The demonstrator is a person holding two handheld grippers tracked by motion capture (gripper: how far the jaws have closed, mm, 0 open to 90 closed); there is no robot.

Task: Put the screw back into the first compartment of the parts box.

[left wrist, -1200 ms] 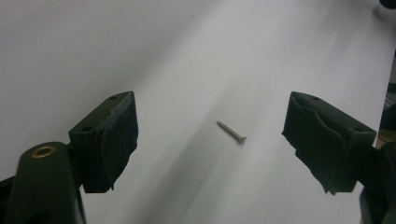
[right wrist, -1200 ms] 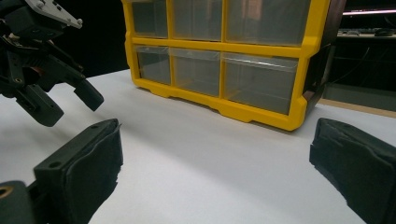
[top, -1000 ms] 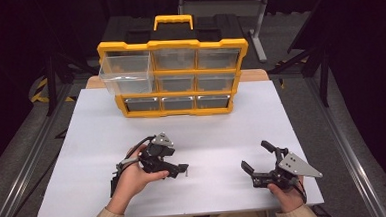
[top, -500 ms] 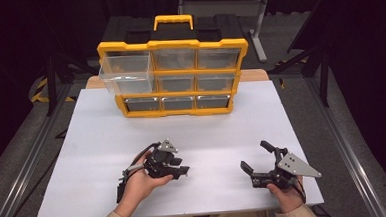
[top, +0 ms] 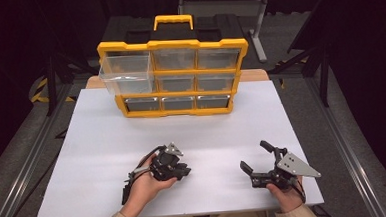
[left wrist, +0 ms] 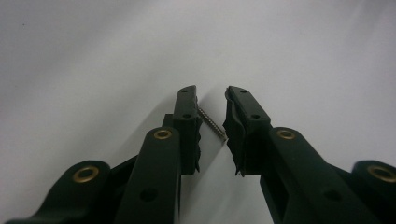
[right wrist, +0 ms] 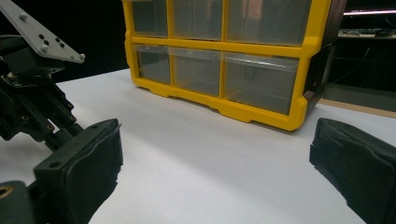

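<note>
A small, thin, silver threaded metal screw (left wrist: 211, 124) lies on the white tabletop (top: 192, 133) between the two black jaws of the left gripper (left wrist: 211, 122). It runs slantwise, its upper end against the inner face of the jaw at 9 o'clock and its lower end close to the jaw at 3 o'clock. Those jaws have just been closing and stand only a narrow way apart, with the screw in the gap; whether both pads press on it I cannot tell. In the high view the left gripper (top: 183, 172) rests low on the tabletop at about 7 o'clock from the table's middle, tipped down in the person's left hand (top: 144, 187).

The right gripper (top: 254, 161) sits at about 5 o'clock, held in the right hand (top: 285, 194), its jaws spread wide with nothing between them. Its own view looks across bare tabletop towards the cabinet.

At 12 o'clock, at the table's far edge, stands a yellow-framed plastic organiser cabinet (top: 173, 75) with clear drawers and a yellow handle on top. Its top drawer at the 9 o'clock end, a clear plastic drawer (top: 125, 74), is pulled out.
</note>
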